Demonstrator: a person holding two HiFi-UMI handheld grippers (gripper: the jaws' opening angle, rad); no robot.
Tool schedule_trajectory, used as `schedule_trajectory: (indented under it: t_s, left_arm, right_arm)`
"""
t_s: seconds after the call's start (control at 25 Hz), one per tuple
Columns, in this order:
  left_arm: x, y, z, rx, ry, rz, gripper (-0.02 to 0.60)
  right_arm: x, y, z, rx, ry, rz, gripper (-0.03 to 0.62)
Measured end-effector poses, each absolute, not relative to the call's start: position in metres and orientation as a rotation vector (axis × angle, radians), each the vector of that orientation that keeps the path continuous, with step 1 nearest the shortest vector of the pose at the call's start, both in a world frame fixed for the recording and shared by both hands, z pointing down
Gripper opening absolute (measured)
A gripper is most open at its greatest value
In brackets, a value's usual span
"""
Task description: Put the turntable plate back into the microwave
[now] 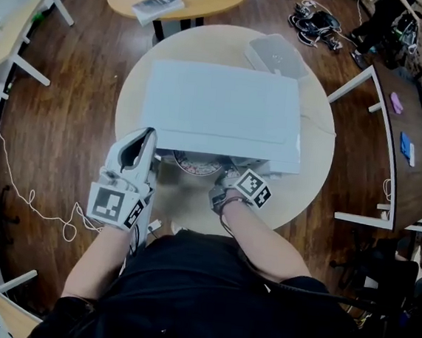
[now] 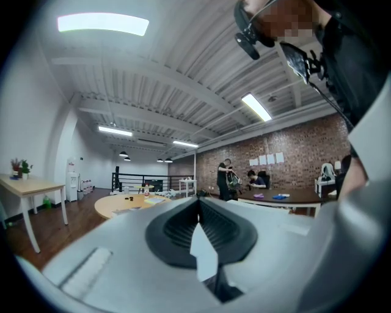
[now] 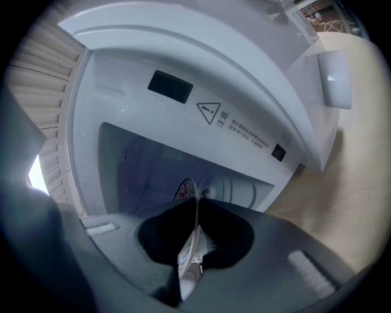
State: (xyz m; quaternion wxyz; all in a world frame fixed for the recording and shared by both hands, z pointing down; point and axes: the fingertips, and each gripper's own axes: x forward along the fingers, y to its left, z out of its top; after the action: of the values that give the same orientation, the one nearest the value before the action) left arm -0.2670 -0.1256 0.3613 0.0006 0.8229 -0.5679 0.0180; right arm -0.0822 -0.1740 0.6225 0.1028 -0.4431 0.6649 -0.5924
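- Gripping the turntable plate (image 3: 187,191) by its rim, the right gripper (image 3: 197,211) has its jaws almost closed, the pads pressing on either side of the thin edge.
- The plate (red-patterned, seen edge-on in the right gripper view) is at the mouth of the white microwave (image 1: 217,106). In the head view part of it lies under the front edge. Whether it rests on the cavity floor is hard to tell.
- The left gripper (image 1: 145,140) is just beside the microwave's front left corner. Its jaws are fully together with nothing between them, and it points level out into the room.
- The microwave stands on a round table (image 1: 311,174).
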Motion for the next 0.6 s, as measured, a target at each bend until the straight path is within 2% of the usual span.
schedule_trajectory:
  t_s: [0.6]
  left_arm:
    - [-0.275, -0.138, 0.359, 2.564, -1.763, 0.032, 0.003]
  right_arm:
    - [-0.091, -0.191, 0.632, -1.361, 1.921, -1.763, 0.020]
